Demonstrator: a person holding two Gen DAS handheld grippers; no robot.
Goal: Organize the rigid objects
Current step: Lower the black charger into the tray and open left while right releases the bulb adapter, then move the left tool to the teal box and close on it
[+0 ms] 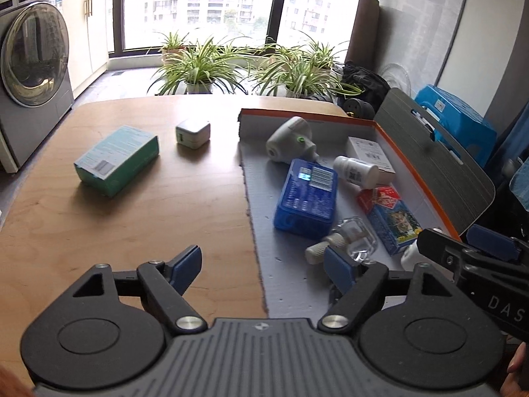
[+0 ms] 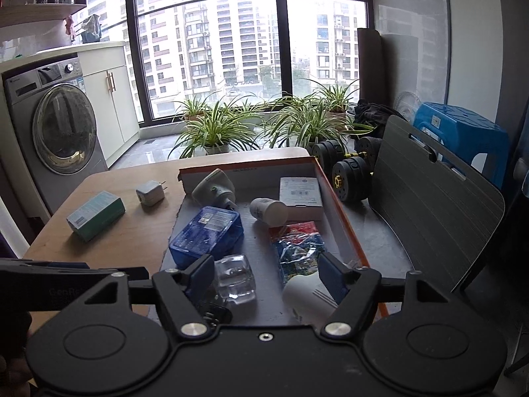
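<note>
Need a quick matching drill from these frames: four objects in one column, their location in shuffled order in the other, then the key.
Objects:
1. green box
2. white charger cube
3. blue plastic case
4. white carton

Places:
A. in the tray, far right corner
B. on the bare wood, nearest the washing machine
C. in the tray, middle, beside the clear glass bottle
D. on the bare wood, just left of the tray's far end

Pairs: 1-B, 2-D, 3-C, 4-A
</note>
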